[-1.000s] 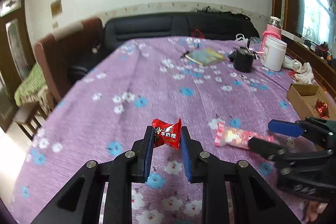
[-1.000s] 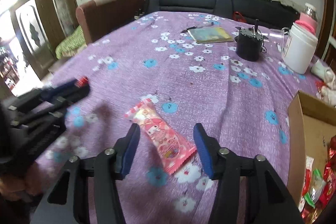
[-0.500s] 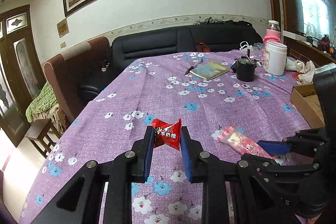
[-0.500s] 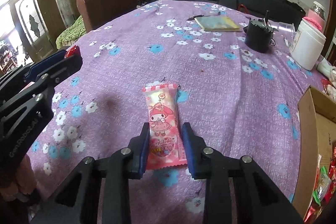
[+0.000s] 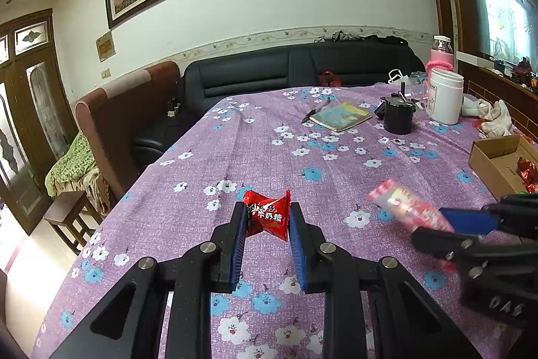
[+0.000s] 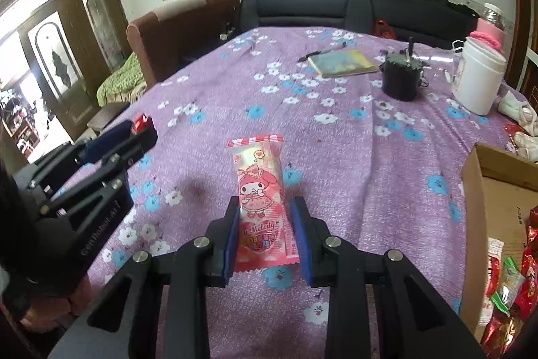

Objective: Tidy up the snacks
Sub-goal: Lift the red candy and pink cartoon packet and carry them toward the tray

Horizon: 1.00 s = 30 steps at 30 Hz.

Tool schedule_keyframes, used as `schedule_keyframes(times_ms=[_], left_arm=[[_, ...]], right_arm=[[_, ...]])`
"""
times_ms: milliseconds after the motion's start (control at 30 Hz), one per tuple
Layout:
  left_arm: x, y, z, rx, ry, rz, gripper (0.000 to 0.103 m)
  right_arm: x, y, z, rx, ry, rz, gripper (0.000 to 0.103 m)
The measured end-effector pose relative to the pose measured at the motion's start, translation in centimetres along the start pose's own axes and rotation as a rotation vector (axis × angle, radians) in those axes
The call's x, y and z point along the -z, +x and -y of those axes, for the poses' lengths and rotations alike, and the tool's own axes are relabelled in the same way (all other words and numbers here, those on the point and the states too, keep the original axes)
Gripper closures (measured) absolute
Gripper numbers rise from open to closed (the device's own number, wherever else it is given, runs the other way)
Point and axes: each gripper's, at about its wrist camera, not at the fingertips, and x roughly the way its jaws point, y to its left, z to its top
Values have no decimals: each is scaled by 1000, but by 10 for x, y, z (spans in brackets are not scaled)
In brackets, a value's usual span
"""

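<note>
The right gripper (image 6: 265, 217) was clamped on a pink snack packet (image 6: 260, 190) printed with a cartoon rabbit, its blue pads pressing the packet's lower half while the upper end stuck out forward above the purple flowered tablecloth (image 6: 353, 157). At the left edge the left gripper (image 6: 139, 132) held a small red candy (image 6: 140, 122). A cardboard box (image 6: 470, 190) with bright wrappers inside sat at the right. Farther back stood a notebook (image 6: 346, 63), a black pot (image 6: 401, 78) and a white tub (image 6: 477, 79).
</note>
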Motion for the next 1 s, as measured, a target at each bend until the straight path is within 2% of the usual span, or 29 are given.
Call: schedule_keyframes(times_ms=[267, 833, 1000], left_arm=[[0, -1, -1, 4, -4, 4, 77], [2, -5, 5, 8, 21, 27, 77], [3, -7, 8, 23, 23, 29, 77]], right_arm=[[-3, -18, 13, -10, 48, 38, 74], [-6, -28, 27, -23, 105, 63, 74], [-5, -39, 40, -32, 184, 75, 74]])
